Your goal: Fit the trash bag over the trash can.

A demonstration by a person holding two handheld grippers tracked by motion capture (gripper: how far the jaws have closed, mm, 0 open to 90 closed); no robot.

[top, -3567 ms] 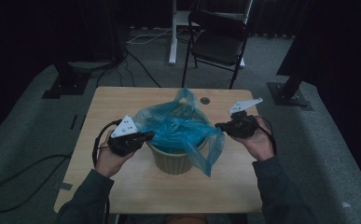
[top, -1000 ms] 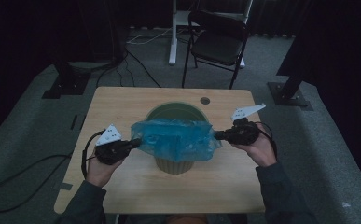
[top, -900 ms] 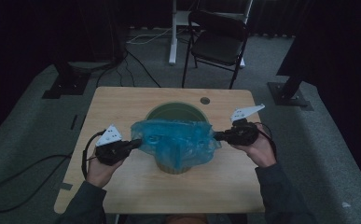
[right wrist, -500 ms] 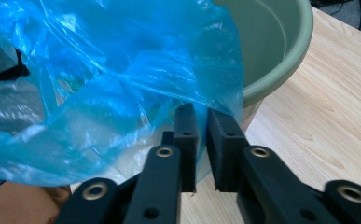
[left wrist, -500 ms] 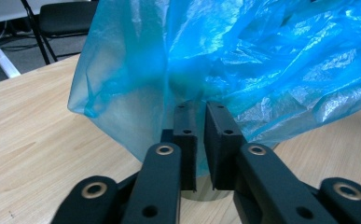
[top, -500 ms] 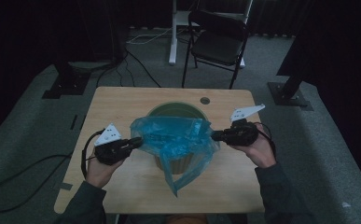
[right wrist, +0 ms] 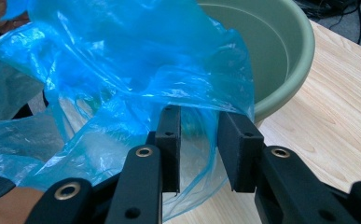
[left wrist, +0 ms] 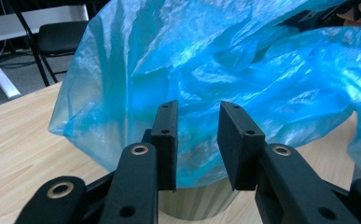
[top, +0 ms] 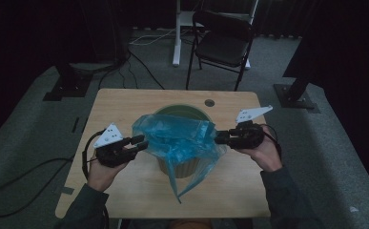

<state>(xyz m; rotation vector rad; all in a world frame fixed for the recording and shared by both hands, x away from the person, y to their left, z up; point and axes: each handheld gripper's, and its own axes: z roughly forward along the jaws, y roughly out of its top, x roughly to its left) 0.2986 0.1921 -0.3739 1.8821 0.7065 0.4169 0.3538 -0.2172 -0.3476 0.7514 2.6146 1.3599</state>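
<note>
A light wooden table [top: 125, 109], with a small round hole [top: 209, 102] near its far edge, is set on grey carpet in a dim room. Behind it a black folding chair [top: 222, 45] is seen beside a white post [top: 176, 33], and dark cables [top: 139, 57] are trailed over the floor. A green bin [top: 182, 110] is stood at the middle of the table, and a blue plastic bag [top: 177, 138] is draped over its rim, one corner hanging toward the near edge. The left gripper [top: 137, 141] is held just beside the bag's left edge, the right gripper [top: 221, 137] at its right edge. Both pairs of jaws have just been opening and are parted, with the film lying loose in front of the pads and nothing gripped.
</note>
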